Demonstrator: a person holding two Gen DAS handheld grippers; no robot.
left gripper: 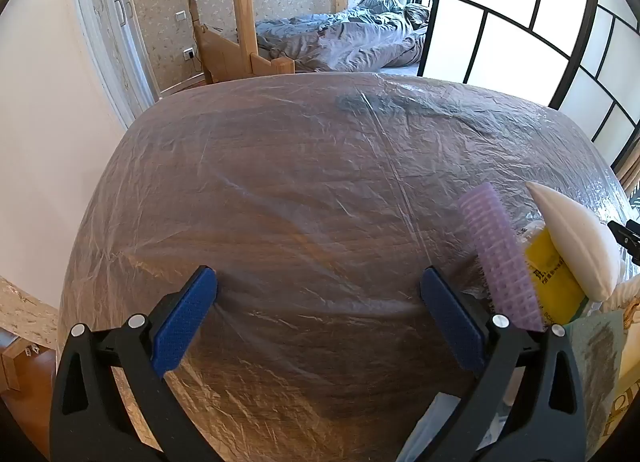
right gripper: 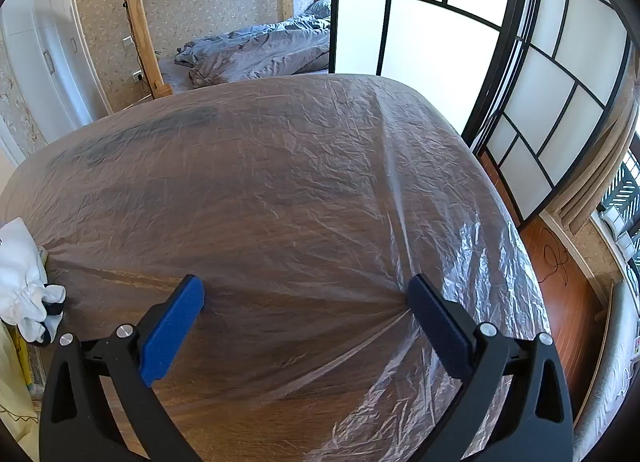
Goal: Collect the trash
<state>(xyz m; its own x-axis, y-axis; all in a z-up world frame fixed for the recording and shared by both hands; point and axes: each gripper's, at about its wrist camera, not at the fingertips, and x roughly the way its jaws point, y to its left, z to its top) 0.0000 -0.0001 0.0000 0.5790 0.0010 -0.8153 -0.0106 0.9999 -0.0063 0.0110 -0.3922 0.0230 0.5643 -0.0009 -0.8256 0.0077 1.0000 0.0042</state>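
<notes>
With both the left gripper (left gripper: 320, 294) and right gripper (right gripper: 306, 302) spread wide and empty above the plastic sheet (left gripper: 304, 166) (thin, crinkled), a pinch risked snagging the film instead of the purple roller (left gripper: 498, 258).

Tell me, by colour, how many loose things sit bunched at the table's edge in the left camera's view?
Purple: 1, the ridged purple roll
Yellow: 1, the yellow packet
White: 1, the white pouch
Green: 1, the pale green paper
Total: 4

The yellow packet (left gripper: 554, 274) is half buried behind a purple mesh roll (left gripper: 498, 258) and a white pouch (left gripper: 576, 238), label unreadable. White cloth (right gripper: 20, 282) is cut off at the frame edge.
</notes>
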